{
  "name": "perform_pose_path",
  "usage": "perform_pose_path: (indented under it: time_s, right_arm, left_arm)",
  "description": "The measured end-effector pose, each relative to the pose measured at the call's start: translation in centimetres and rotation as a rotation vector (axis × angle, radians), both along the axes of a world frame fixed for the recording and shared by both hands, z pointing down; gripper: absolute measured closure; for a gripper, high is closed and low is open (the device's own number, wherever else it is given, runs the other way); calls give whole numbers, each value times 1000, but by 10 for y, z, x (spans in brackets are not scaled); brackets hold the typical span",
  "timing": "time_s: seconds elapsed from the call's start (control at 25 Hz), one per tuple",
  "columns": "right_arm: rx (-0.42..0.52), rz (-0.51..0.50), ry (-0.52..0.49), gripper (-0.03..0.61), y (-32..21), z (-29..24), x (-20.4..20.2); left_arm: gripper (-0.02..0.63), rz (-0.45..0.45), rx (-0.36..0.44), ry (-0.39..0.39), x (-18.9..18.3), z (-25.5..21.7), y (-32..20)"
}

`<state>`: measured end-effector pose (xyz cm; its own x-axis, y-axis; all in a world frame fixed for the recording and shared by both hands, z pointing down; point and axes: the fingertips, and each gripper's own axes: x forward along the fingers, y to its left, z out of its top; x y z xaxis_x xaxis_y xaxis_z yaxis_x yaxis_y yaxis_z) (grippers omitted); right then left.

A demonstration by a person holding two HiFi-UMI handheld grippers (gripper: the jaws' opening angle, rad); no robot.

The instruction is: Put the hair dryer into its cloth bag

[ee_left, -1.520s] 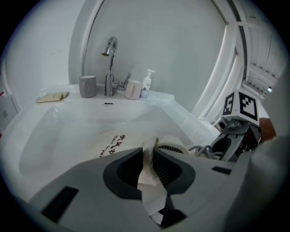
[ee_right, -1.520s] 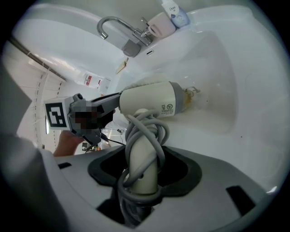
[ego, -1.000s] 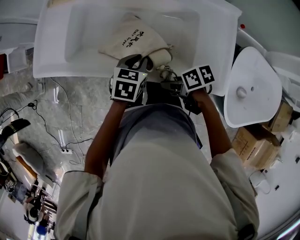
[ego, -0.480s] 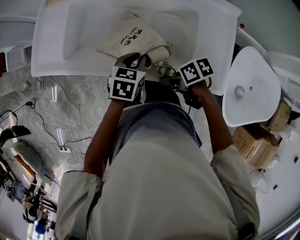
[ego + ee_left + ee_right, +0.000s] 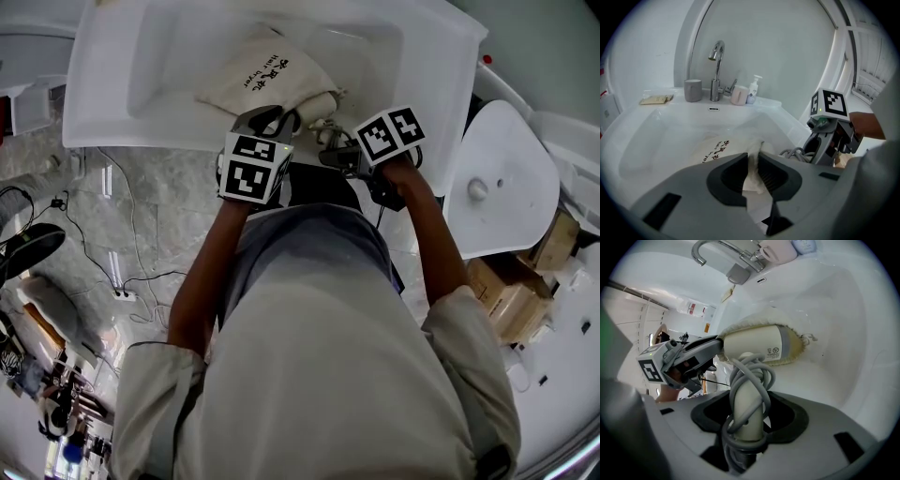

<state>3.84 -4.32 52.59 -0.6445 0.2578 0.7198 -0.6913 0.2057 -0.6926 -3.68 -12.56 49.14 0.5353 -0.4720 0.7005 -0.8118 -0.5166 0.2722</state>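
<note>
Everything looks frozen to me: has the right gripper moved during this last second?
Yes: the right gripper edged slightly upward, farther over the sink rim, toward the bag.

The cloth bag [image 5: 267, 80] is matt, hair dryer [image 5: 757, 344] smooth plastic, sink [image 5: 178, 56] glossy, tap [image 5: 716, 61] polished metal

White washbasin [image 5: 103, 112] sat against a plain white wall [image 5: 787, 42], with a chrome tap [image 5: 716, 56], grey cup [image 5: 693, 90], pink cup [image 5: 738, 95], small pump bottle [image 5: 753, 90] and flat packet [image 5: 656, 99] on its back ledge. Floor [image 5: 169, 197] was grey marble-look tile with loose cables [image 5: 125, 292] across it. White rounded fixture [image 5: 502, 178] stood right of the basin, cardboard boxes [image 5: 511, 295] just beside it; light was bright and even.
</note>
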Motion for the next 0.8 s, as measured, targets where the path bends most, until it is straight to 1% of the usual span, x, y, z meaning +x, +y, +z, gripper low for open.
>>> perform_pose_path:
  time_s: [0.32, 0.8]
  right_arm:
    - [19, -45, 32, 342, -14, 5, 1]
    - [53, -93, 74, 342, -33, 17, -3]
  left_arm:
    - [541, -18, -11, 35, 1, 0, -6]
    - [541, -26, -29, 45, -3, 3, -11]
